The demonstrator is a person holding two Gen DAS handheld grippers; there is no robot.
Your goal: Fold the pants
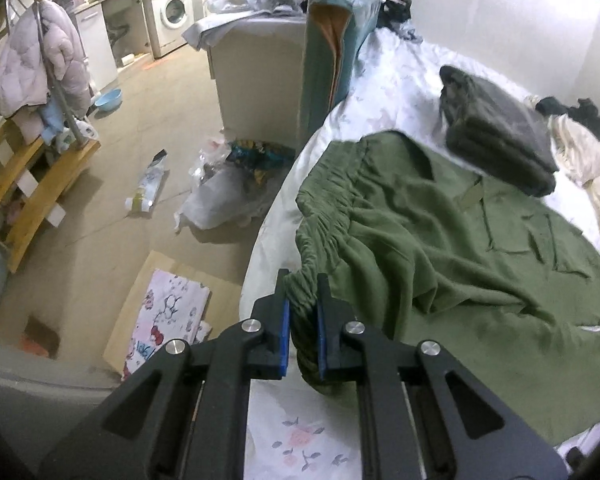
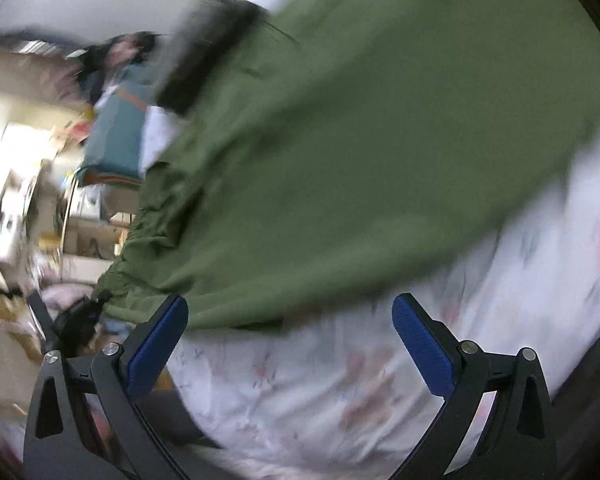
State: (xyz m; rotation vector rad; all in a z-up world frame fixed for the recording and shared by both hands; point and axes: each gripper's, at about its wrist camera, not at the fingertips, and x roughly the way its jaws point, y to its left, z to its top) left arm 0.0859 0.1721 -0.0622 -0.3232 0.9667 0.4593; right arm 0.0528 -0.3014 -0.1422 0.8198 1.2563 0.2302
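1. Fingers of our left gripper [image 1: 302,312] pinch the gathered waistband of the green pants [image 1: 460,248], angled down.
2. Our right gripper [image 2: 290,320] hangs wide apart, holding nothing, tilted above the bed [image 2: 300,392].
3. Pants lie rumpled across it.

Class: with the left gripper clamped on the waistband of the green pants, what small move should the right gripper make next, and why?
Probably close the right gripper on the pants' near edge. Its fingers stand wide open with nothing between them, while the left gripper already pinches the waistband, so a second hold is likely needed to fold.
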